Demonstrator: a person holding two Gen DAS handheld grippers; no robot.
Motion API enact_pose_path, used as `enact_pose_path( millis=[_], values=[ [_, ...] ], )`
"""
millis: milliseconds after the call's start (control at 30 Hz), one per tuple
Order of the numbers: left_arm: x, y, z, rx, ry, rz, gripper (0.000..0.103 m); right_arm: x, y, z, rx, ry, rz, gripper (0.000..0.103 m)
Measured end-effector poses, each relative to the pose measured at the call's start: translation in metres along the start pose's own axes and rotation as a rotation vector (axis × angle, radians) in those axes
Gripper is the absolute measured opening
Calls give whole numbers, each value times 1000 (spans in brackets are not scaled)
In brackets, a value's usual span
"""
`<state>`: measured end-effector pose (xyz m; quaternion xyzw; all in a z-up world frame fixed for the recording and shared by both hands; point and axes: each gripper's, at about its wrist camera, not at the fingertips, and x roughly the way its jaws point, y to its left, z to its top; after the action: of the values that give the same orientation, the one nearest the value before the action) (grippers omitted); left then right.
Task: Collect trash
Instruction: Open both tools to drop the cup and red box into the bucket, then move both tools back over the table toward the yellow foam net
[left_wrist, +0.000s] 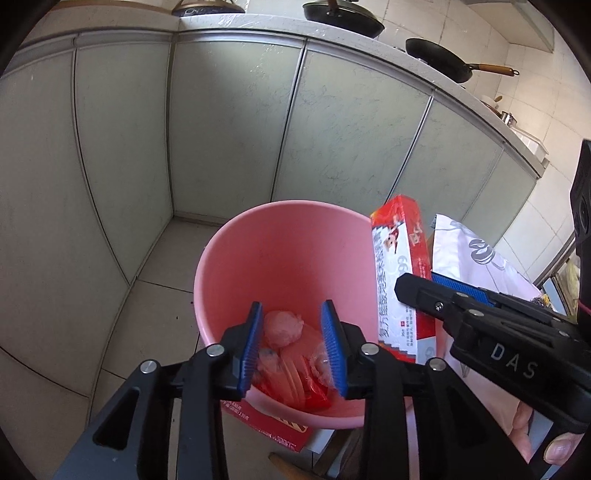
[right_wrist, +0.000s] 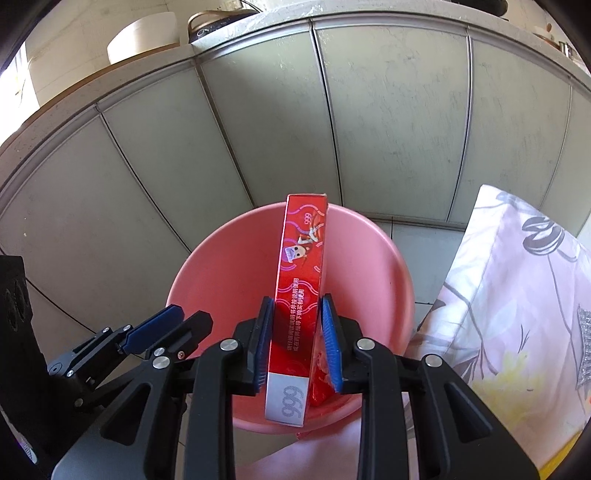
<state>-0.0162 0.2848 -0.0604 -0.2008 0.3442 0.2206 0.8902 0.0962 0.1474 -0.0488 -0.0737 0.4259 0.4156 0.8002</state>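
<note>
A pink bucket (left_wrist: 280, 243) stands on the tiled floor by the cabinets. At its bottom lie a crumpled pinkish ball (left_wrist: 282, 326), clear plastic wrap and red scraps. My left gripper (left_wrist: 293, 347) hangs over the bucket's near rim, open, with nothing pressed between its blue pads. My right gripper (left_wrist: 424, 284) comes in from the right, shut on a red and white medicine box (left_wrist: 400, 273) held at the bucket's right rim. In the right wrist view the box (right_wrist: 301, 266) stands on edge between the right gripper's (right_wrist: 295, 306) pads, above the bucket (right_wrist: 229, 266). The left gripper (right_wrist: 181, 321) is at lower left.
Grey-green cabinet doors (left_wrist: 229, 129) wall in the corner behind the bucket. Pans (left_wrist: 439, 59) sit on the counter above. A floral cloth bag (right_wrist: 517, 295) stands close to the right of the bucket. A flat red box (left_wrist: 273, 428) lies on the floor under its near side.
</note>
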Motion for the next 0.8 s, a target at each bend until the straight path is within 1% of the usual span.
enact_pose_path(
  millis=[267, 333, 433, 633, 800],
  values=[
    [-5, 3, 2, -19, -2, -13, 33, 0, 1, -1, -2, 7, 1, 28],
    [-7, 3, 3, -23, -5, -19, 33, -2, 1, -2, 0, 4, 3, 34],
    [-12, 2, 3, -22, -9, -28, 33, -5, 1, -4, 0, -3, 8, 34],
    [-22, -2, 5, -19, -14, -54, 33, -20, -4, -11, 11, -30, 11, 34],
    [-34, -11, 6, -2, -29, -80, 33, -44, -10, -17, 26, -80, -1, 34]
  ],
)
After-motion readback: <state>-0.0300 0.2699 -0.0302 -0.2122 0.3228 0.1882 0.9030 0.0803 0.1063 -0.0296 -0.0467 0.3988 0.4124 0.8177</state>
